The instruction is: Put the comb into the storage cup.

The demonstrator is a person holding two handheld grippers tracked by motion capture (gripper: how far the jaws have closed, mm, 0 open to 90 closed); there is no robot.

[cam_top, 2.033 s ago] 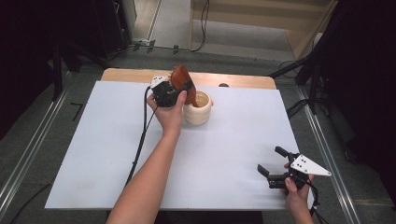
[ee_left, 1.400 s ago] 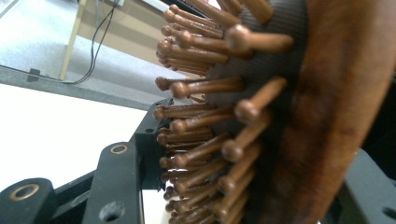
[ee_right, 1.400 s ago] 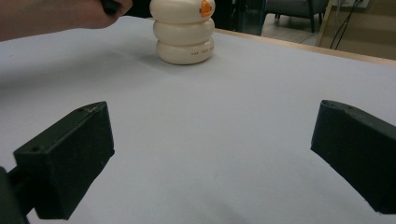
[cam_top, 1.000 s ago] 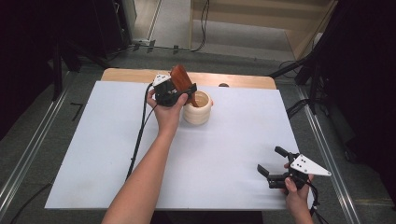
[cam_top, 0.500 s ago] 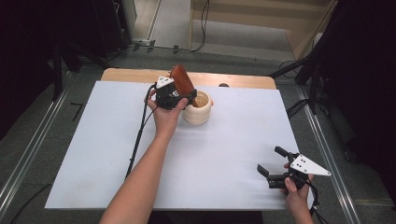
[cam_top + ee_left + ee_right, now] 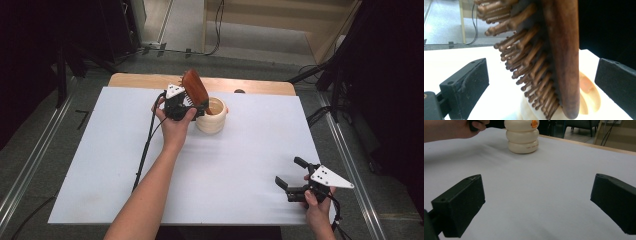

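In the upper middle of the high view, the left claw (image 6: 192,107) is beside a cream pot (image 6: 212,116) on the white surface (image 6: 100,165). A brown hairbrush (image 6: 195,91) stands tilted with its lower end in the pot. The claw's jaws have just been opening and now stand wide apart, with the brush between them but not touched. At the lower right, the right claw (image 6: 290,177) rests with its jaws wide apart and nothing in them.
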